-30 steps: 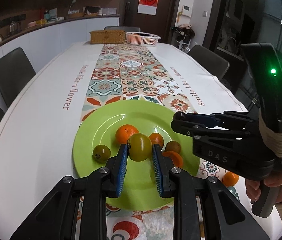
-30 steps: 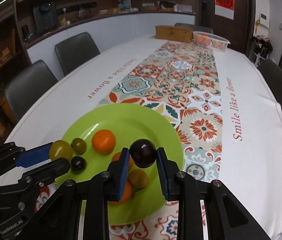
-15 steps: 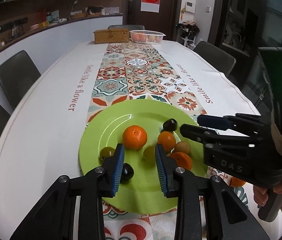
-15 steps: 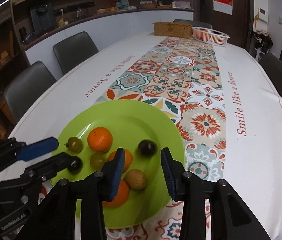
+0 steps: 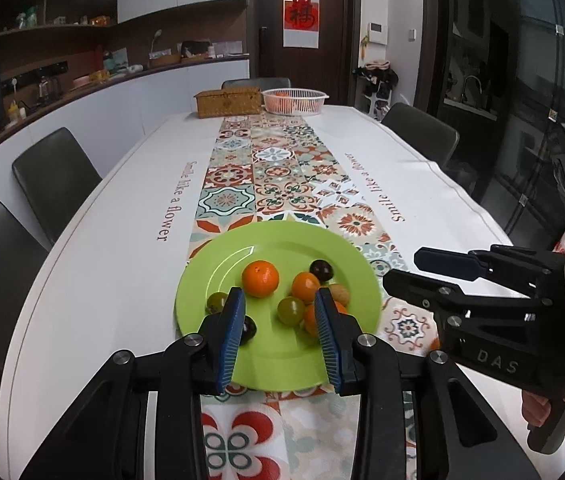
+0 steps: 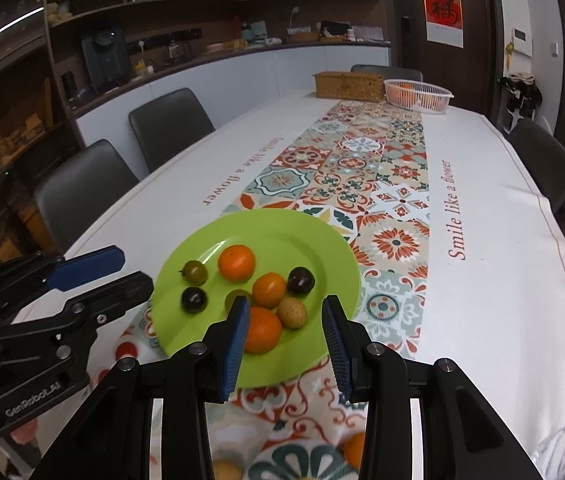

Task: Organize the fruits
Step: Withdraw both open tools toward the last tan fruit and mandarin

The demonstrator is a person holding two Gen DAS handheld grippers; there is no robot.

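A green plate (image 5: 282, 364) lies on the patterned runner and also shows in the right wrist view (image 6: 322, 248). On it lie several small fruits: oranges (image 5: 260, 278), a yellow-green tomato (image 5: 290, 310), dark plums (image 5: 320, 268) and a tan fruit (image 6: 292, 312). My left gripper (image 5: 280, 336) is open and empty, raised above the plate's near edge. My right gripper (image 6: 286, 340) is open and empty, also raised over the near edge. Each gripper shows in the other's view, the right one (image 5: 442, 272) and the left one (image 6: 102, 276).
A white basket with oranges (image 5: 295, 101) and a wicker box (image 5: 228, 102) stand at the table's far end. Loose oranges lie on the cloth near me (image 6: 352, 448). Dark chairs (image 5: 54, 176) line both sides.
Both grippers let go of their fruit, the left its yellow-green tomato and the right its dark plum, opened wide and pulled back and up from the plate.
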